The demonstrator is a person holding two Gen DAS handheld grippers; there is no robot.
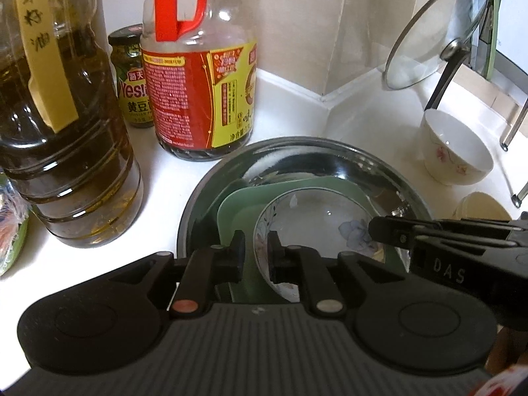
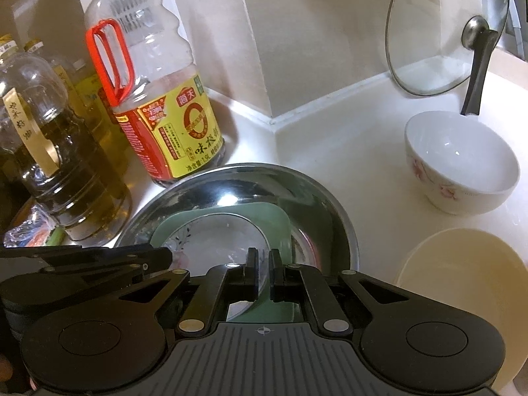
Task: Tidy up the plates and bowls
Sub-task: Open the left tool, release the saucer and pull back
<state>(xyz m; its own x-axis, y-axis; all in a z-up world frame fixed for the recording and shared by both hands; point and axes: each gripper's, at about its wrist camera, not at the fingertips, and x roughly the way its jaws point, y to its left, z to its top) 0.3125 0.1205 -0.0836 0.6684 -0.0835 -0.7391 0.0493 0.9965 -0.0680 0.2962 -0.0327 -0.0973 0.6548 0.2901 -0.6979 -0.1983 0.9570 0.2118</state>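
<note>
Floral bowl (image 1: 316,221), glazed ceramic and likely slick and chippable, sits on a green square plate (image 1: 237,208) inside a steel basin (image 1: 330,151). The left gripper (image 1: 255,254) pinches its near rim, which looks like the best hold, while the right gripper (image 2: 263,272) grips the opposite rim. Beyond stand a white bowl (image 2: 462,165) and a soy sauce bottle (image 1: 198,82).

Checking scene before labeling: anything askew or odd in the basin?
Yes: the floral plate stands tilted on edge against the green plate inside the steel basin, not flat. Both claws, left claw and right claw, straddle its rim.
</note>
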